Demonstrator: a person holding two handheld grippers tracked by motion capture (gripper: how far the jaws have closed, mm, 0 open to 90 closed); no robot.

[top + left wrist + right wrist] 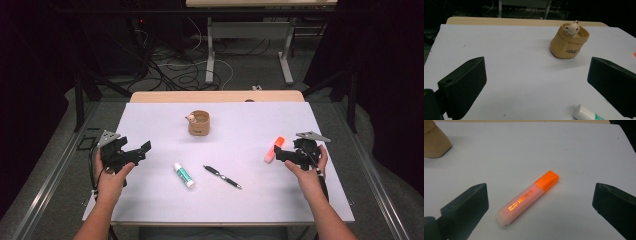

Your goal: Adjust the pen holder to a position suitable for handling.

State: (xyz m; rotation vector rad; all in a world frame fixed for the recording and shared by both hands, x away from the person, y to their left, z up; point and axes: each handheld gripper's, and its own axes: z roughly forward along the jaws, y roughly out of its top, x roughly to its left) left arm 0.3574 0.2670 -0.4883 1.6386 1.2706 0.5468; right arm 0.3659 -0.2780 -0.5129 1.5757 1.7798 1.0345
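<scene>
An orange highlighter [274, 149] [527, 198] lies on the white table top, just ahead of my right gripper [284, 154] [537, 210], whose jaws stand wide open around empty air. A tan pen cup with a small bear figure [199, 123] [569, 41] stands at the middle back. A white and green glue stick [183, 175] [587, 115] and a black pen [222, 177] lie near the front middle. My left gripper [135, 151] [536, 90] is open at the left, pointing toward the cup, nothing between its jaws.
The white table top [150, 120] reaches to a wooden edge [215, 96] at the back. Behind it are cables on the floor [170, 65] and the metal legs of another table [211, 50].
</scene>
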